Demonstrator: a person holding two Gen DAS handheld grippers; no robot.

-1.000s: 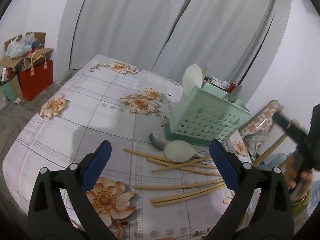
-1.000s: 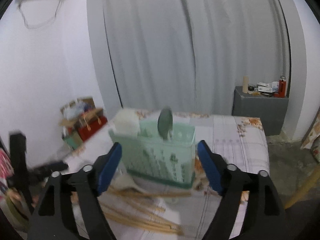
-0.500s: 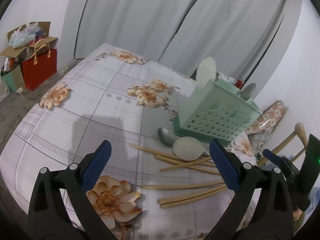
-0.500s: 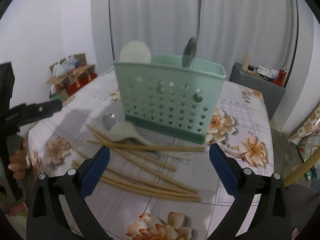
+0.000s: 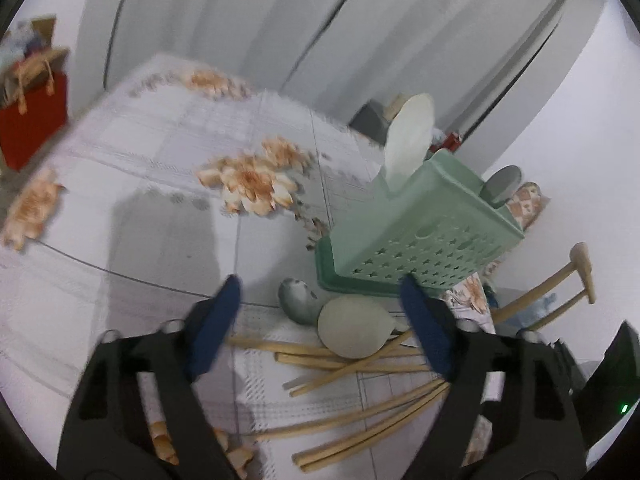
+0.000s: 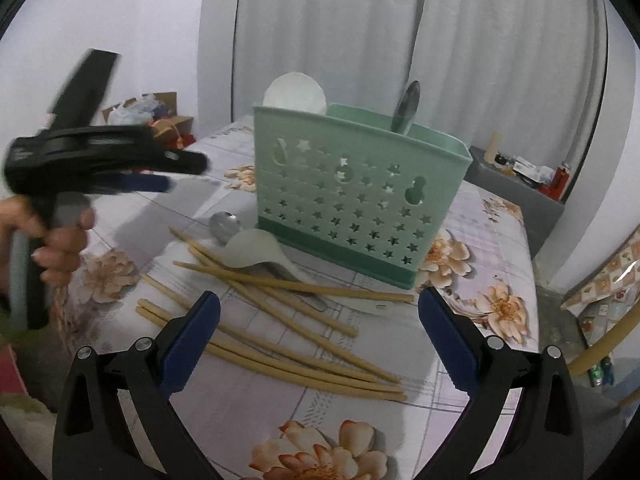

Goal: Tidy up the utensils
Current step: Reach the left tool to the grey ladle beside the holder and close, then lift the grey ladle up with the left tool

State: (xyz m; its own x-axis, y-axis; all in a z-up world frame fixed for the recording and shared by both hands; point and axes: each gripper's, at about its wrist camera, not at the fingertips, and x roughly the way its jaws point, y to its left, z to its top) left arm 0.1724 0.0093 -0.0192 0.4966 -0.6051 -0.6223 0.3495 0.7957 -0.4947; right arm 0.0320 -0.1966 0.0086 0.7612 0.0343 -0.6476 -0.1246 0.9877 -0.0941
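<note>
A green star-holed caddy [image 5: 424, 240] [image 6: 352, 200] stands on the floral table, with a white paddle [image 6: 294, 92] and a metal spoon [image 6: 406, 108] upright in it. In front of it lie another white paddle [image 5: 352, 332] [image 6: 256, 248], a metal spoon [image 5: 296, 300] [image 6: 226, 224] and several wooden chopsticks [image 5: 360, 412] [image 6: 280, 356]. My left gripper [image 5: 320, 284] hovers over the lying spoon and paddle, its jaws closing with nothing pressed between them. My right gripper [image 6: 320, 296] stands open above the chopsticks.
A hand [image 6: 56, 248] holds the left gripper at the table's left side. A red bag [image 5: 32, 120] and boxes [image 6: 152, 108] sit on the floor beyond. A grey cabinet [image 6: 516, 200] stands behind the table and a wooden chair [image 5: 560, 284] beside it.
The left gripper has moved in toward the lying spoon and paddle, and its jaws have narrowed. The right gripper came down toward the chopsticks, then held nearly still.
</note>
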